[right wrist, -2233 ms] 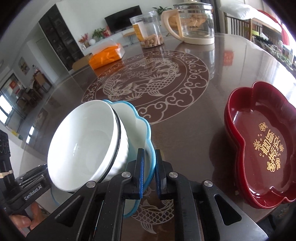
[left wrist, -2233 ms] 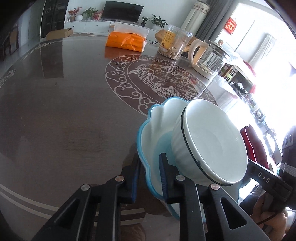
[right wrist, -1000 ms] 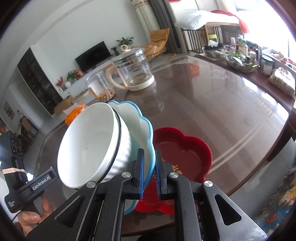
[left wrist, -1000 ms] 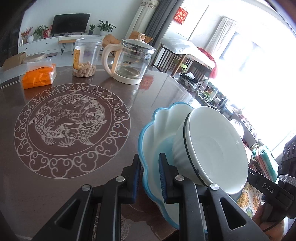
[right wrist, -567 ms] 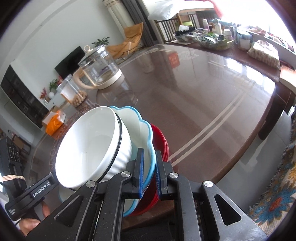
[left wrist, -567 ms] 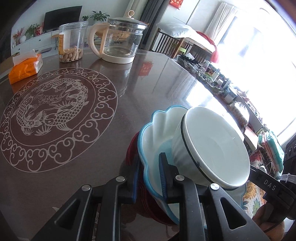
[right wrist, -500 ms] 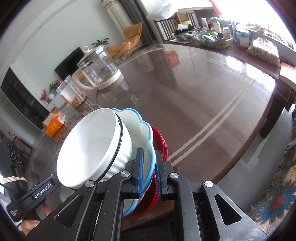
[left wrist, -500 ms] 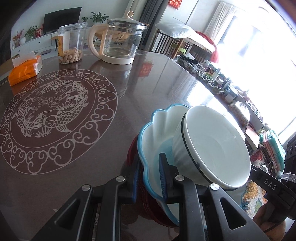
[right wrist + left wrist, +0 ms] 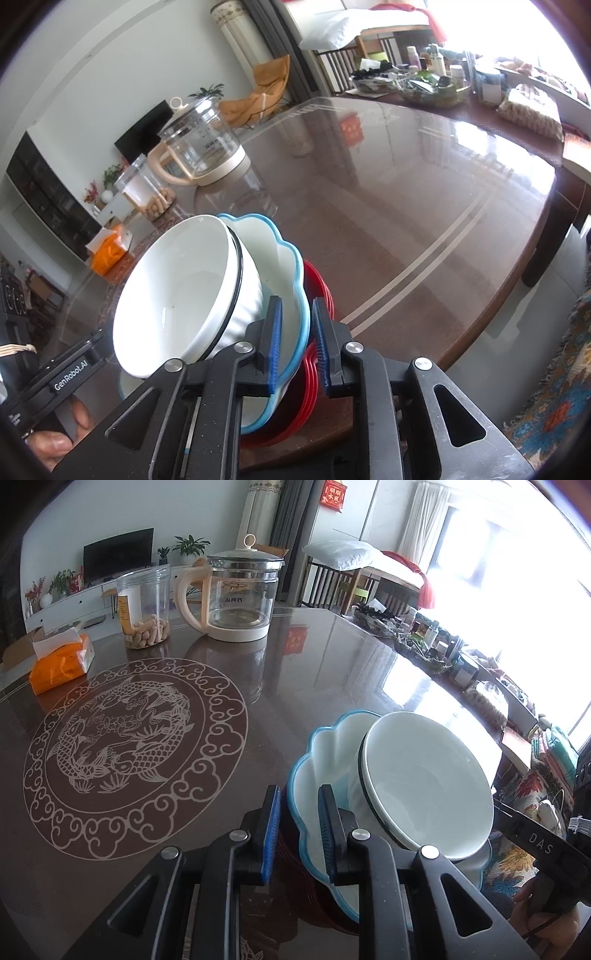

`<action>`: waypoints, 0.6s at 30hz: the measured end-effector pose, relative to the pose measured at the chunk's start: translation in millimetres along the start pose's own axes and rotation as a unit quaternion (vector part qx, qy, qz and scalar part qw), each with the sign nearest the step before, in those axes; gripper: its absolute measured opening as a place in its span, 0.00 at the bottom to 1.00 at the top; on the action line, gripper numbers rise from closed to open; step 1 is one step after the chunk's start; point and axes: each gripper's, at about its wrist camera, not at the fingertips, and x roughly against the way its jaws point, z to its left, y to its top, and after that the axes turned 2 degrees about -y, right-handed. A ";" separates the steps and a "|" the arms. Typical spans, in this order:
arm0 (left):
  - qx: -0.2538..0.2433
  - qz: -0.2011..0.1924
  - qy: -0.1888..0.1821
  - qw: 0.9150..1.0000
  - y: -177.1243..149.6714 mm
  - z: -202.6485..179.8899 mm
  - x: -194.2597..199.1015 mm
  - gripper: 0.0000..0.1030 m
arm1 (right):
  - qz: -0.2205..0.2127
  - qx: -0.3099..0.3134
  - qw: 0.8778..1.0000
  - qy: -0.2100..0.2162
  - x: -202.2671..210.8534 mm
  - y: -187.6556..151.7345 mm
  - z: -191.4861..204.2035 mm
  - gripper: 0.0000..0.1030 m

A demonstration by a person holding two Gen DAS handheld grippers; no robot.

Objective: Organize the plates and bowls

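Observation:
A white bowl [image 9: 424, 782] [image 9: 177, 295] sits tilted inside a blue-rimmed scalloped plate [image 9: 317, 760] [image 9: 273, 251]. The blue plate rests on a red scalloped plate [image 9: 314, 369] [image 9: 291, 867] near the table's front edge. My left gripper [image 9: 298, 830] is shut on the blue plate's left rim. My right gripper [image 9: 297, 343] straddles the opposite rim and its jaws are opening: the rim is still between them, and the outer pad stands clear of it. Each gripper's body shows at the edge of the other wrist view, held by a hand.
On the dark glass-topped table [image 9: 332, 672] stand a glass kettle [image 9: 240, 602], a clear jar of peanuts [image 9: 144, 605] and an orange tissue pack [image 9: 59, 661], all at the far side. The table edge [image 9: 498, 321] runs close on the right. A cluttered side table [image 9: 424, 85] stands beyond.
The blue plate with the bowl has come across the table and down onto the red plate. The right jaws, shut on the rim before, have spread apart. The left grip looks the same.

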 end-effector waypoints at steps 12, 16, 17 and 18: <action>-0.012 -0.070 0.078 0.994 -14.8 11.2 68.5 0.96 | -0.045 -0.038 0.998 -0.017 48.4 -1.8 -13.5 0.59; -0.037 -0.058 0.102 0.992 -23.2 -4.1 92.4 0.96 | -0.051 -0.036 0.996 -0.061 81.5 -21.9 0.4 0.65; -0.037 -0.052 0.100 0.993 -26.7 -6.9 97.4 0.96 | -0.050 -0.032 0.996 -0.070 90.4 -28.9 4.7 0.66; -0.036 -0.047 0.099 0.993 -30.4 -9.2 102.1 0.97 | -0.050 -0.026 0.996 -0.076 99.0 -36.8 10.6 0.66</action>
